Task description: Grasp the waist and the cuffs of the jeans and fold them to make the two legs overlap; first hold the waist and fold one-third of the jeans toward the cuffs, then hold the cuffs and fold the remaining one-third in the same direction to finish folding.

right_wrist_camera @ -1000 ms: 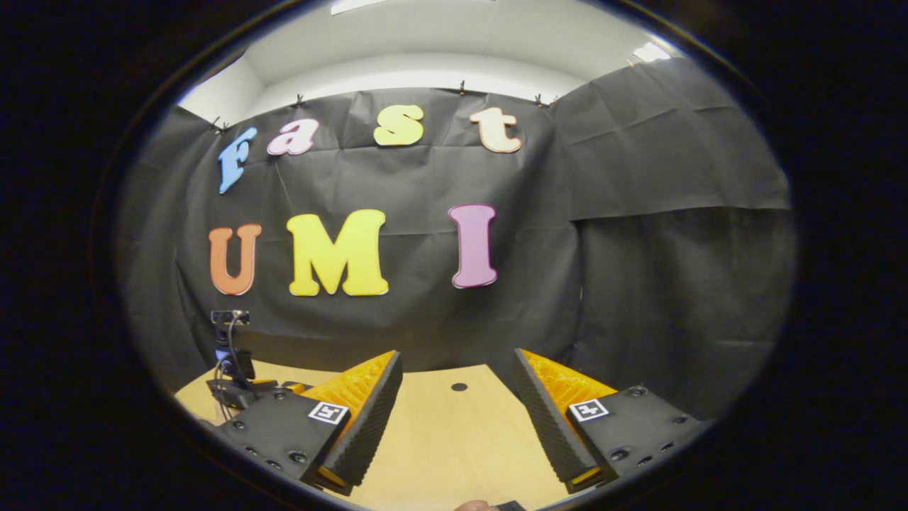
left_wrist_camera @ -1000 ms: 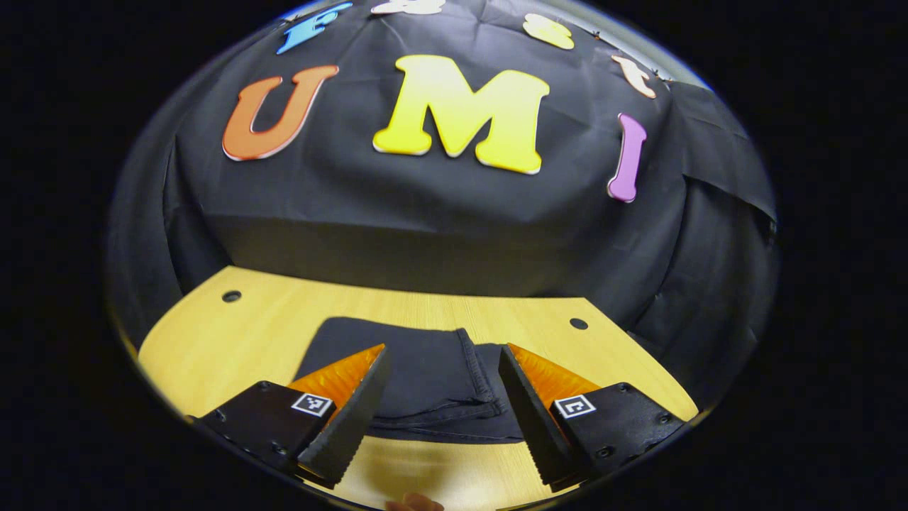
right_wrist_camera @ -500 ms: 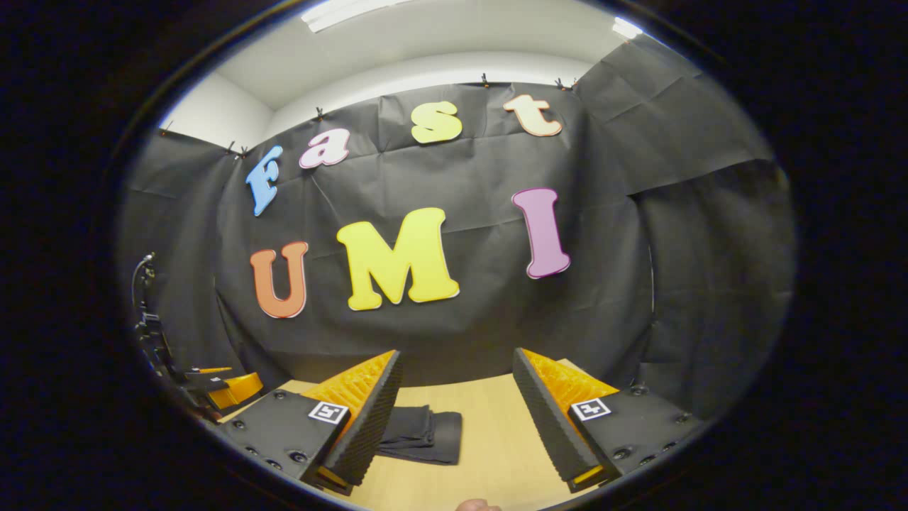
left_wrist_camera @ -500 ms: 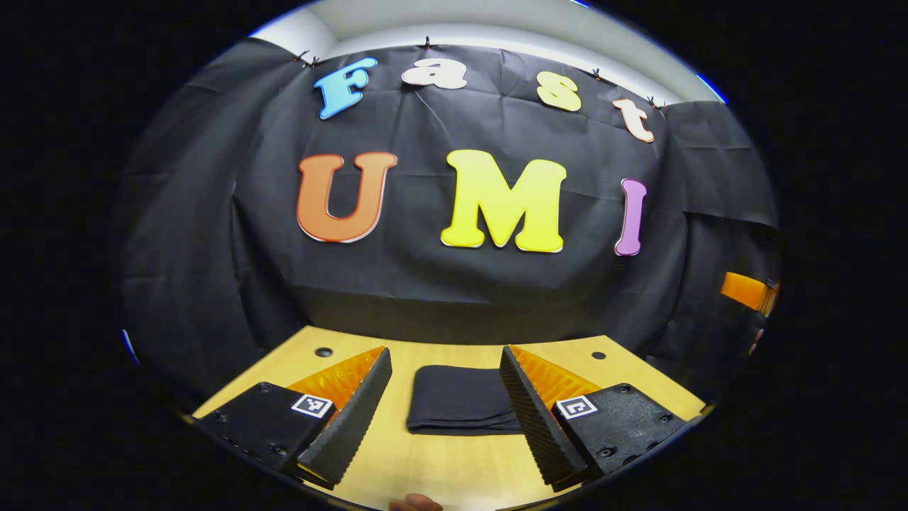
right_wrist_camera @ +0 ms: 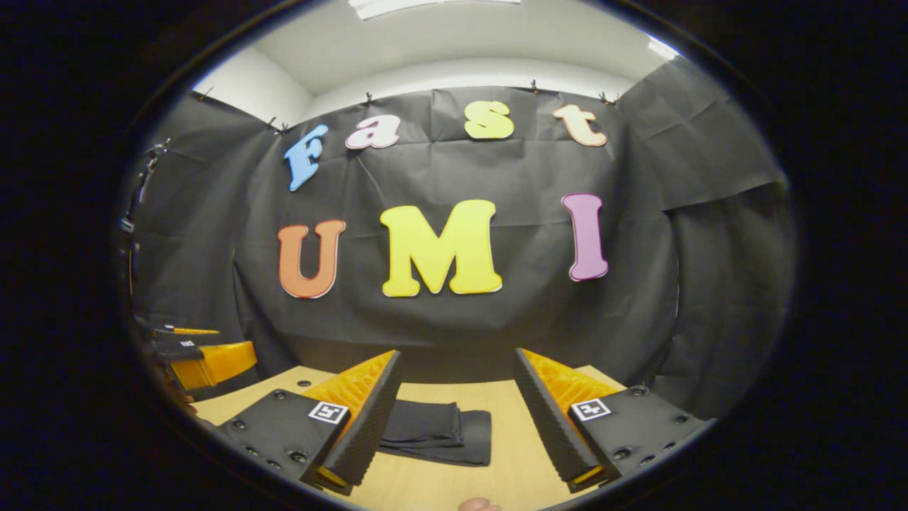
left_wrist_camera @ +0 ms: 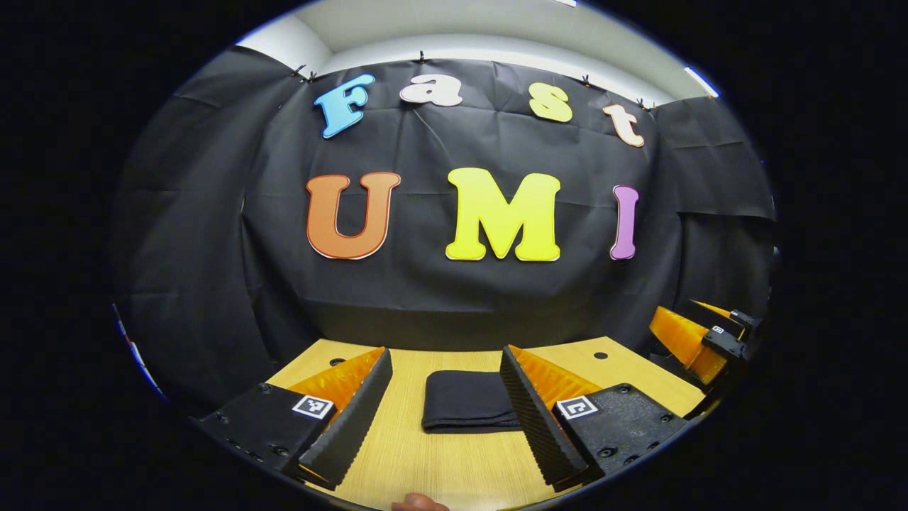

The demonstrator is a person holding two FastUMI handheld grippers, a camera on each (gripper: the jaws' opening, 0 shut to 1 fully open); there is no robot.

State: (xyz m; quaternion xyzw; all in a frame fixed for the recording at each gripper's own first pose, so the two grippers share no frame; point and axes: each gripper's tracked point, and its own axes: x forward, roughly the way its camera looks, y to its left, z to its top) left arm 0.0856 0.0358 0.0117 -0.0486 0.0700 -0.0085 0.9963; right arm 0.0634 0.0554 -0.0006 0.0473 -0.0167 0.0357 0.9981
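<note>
Both tongs stand wide open with nothing between their pads. Nearest me in the left gripper view, the left gripper (left_wrist_camera: 445,397) shows its two black-padded, orange-backed fingers (left_wrist_camera: 355,415) spread apart above the wooden table (left_wrist_camera: 418,461), and I see bare wood and the folded cloth through the gap. In the right gripper view the right gripper (right_wrist_camera: 457,404) is spread just as far, also hovering over the table (right_wrist_camera: 511,461) and gripping nothing.

Just beyond the fingertips lie the jeans (left_wrist_camera: 464,410), folded into a compact dark bundle, flat on the wood. From the left gripper they sit between the two fingers, a little toward the right one, which covers their right edge. Their longer side seems to run left to right across the table, with a rounded fold edge facing near. In the right gripper view the jeans (right_wrist_camera: 443,433) lie left of centre, partly behind the left finger, with stacked layers showing; which end is waist or cuffs I cannot tell.

Farther right in the left gripper view, the right gripper (left_wrist_camera: 699,341) appears at the table's edge. Behind everything hangs the black cloth wall (left_wrist_camera: 454,298).
</note>
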